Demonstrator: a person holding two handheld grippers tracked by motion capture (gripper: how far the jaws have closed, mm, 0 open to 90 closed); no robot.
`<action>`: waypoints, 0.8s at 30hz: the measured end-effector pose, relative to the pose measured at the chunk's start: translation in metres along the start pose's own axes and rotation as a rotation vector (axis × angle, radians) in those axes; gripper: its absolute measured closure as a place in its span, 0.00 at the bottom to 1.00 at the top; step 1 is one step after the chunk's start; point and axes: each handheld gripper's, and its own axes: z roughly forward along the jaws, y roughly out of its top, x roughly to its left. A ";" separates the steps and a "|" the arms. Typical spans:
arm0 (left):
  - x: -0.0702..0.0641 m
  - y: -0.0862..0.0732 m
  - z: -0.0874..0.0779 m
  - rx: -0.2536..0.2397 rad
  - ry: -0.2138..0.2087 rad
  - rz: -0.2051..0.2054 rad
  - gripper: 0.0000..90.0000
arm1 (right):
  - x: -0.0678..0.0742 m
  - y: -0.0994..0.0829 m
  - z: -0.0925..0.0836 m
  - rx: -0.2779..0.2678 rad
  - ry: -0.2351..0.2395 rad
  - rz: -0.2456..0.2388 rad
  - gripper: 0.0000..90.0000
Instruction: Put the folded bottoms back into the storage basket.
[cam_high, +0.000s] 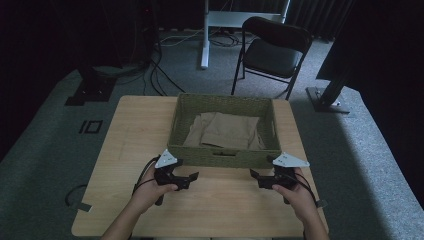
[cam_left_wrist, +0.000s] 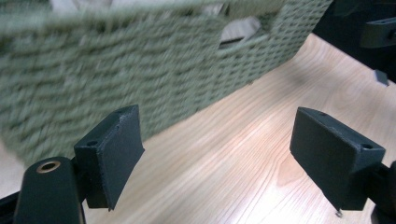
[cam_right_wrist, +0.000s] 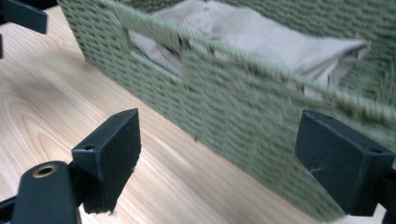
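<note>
Just beyond both released grippers, left gripper (cam_high: 192, 176) and right gripper (cam_high: 254, 174), sits the woven basket (cam_high: 223, 156).

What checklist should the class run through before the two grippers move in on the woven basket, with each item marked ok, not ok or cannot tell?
1. Left gripper open: ok, jaws wide apart.
2. Right gripper open: ok, jaws wide apart.
3. Both grippers empty: ok.
4. Woven basket fully on the table: ok.
5. Beige cloth inside the basket, nothing hanging over the rim: ok.
6. Handle slot in the near wall free to grasp: cannot tell, cloth shows behind it.
</note>
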 end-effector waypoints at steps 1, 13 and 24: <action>0.002 -0.003 0.000 0.004 0.011 -0.001 0.20 | -0.001 -0.004 0.001 0.008 -0.001 0.002 0.15; 0.021 -0.040 0.000 0.071 0.084 -0.048 0.20 | -0.020 -0.044 0.004 0.090 -0.090 0.057 0.15; 0.039 -0.058 -0.010 0.123 0.185 -0.084 0.20 | -0.038 -0.067 0.006 0.179 -0.190 0.091 0.15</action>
